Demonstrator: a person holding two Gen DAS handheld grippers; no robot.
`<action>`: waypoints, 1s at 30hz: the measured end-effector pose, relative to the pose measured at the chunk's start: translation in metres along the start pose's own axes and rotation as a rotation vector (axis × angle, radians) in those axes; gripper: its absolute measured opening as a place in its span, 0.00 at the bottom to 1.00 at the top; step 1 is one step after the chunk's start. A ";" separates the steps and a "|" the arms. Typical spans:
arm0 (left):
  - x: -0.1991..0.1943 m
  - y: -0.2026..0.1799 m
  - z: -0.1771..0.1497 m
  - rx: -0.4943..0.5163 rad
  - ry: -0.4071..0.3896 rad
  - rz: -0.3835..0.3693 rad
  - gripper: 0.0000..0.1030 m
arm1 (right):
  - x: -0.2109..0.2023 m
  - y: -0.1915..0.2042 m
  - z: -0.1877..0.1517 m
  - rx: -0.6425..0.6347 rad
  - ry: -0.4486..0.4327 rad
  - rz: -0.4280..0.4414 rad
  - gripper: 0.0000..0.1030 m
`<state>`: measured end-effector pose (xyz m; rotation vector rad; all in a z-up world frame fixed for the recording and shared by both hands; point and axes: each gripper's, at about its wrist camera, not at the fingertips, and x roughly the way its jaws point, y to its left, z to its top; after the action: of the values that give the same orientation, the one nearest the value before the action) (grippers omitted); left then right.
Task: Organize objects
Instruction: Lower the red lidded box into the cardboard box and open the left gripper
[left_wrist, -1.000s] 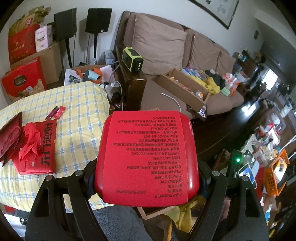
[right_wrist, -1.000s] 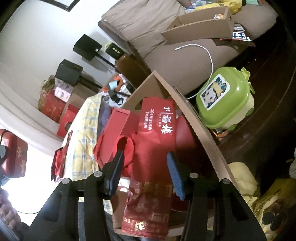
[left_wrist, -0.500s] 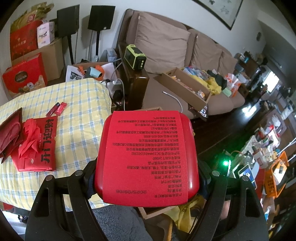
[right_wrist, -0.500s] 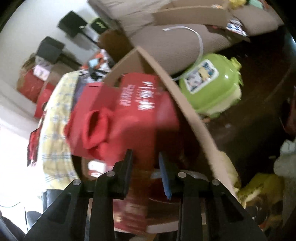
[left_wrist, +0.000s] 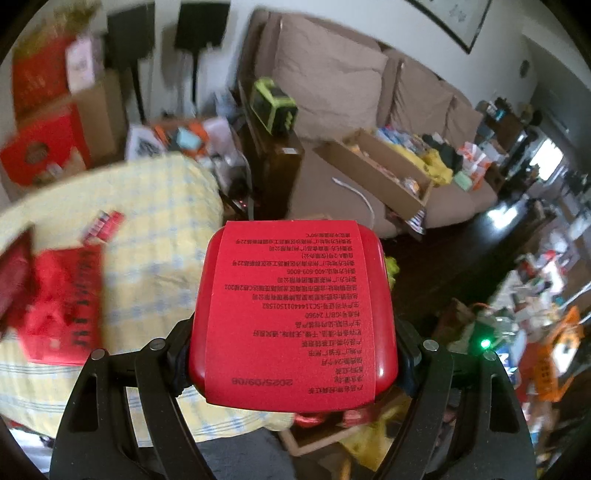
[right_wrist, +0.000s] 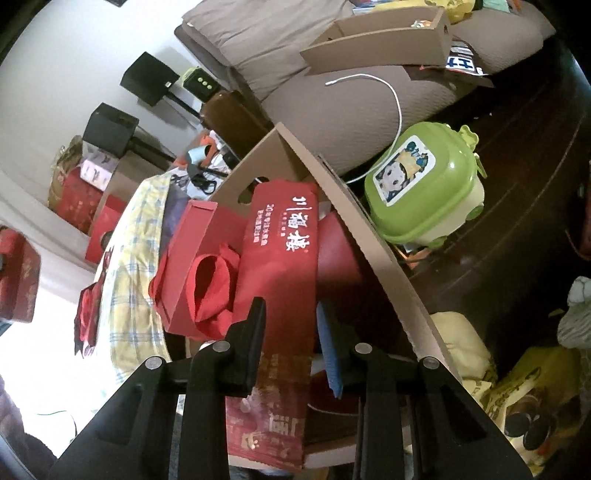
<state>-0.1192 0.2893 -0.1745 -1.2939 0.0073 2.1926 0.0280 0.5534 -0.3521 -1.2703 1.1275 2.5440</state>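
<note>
Left to right, and advice first: keep the left gripper (left_wrist: 293, 363) clamped as it stands, its 2 fingers (left_wrist: 177, 362) spread wide and pressing the flanks of the red tin (left_wrist: 293, 314), label side up. Carried above the edge of the checked tablecloth (left_wrist: 155, 221), with a red bag (left_wrist: 62, 299) lying flat further left on the cloth. Best to hold the tin level and clear of the cloth until a free spot shows in the cardboard box (right_wrist: 369, 236).

Then the right gripper (right_wrist: 291, 332): fingers (right_wrist: 255, 321) fairly close together, straddling the upright red gift bag (right_wrist: 284, 258) that stands inside the box, beside a red carton (right_wrist: 184, 258). Hard to tell whether the pads actually bite the fabric or merely flank it; probably a light contact. Worth pushing this bag toward the carton to open room, gripping low on the stiff panel rather than the loose handles, and avoiding the box flap on the right, with the green case (right_wrist: 424, 192) on the floor beyond it.
</note>
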 end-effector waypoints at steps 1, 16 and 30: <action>0.010 0.003 0.005 -0.022 0.035 -0.035 0.77 | 0.000 -0.001 0.000 0.003 0.000 -0.004 0.29; 0.138 0.030 0.052 -0.131 0.077 0.128 0.77 | -0.005 -0.007 0.001 0.031 -0.021 -0.014 0.29; 0.218 0.028 0.062 -0.084 0.164 0.304 0.77 | -0.009 -0.014 0.004 0.050 -0.041 -0.037 0.29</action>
<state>-0.2594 0.3885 -0.3243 -1.6063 0.1896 2.3497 0.0369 0.5680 -0.3522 -1.2100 1.1412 2.4872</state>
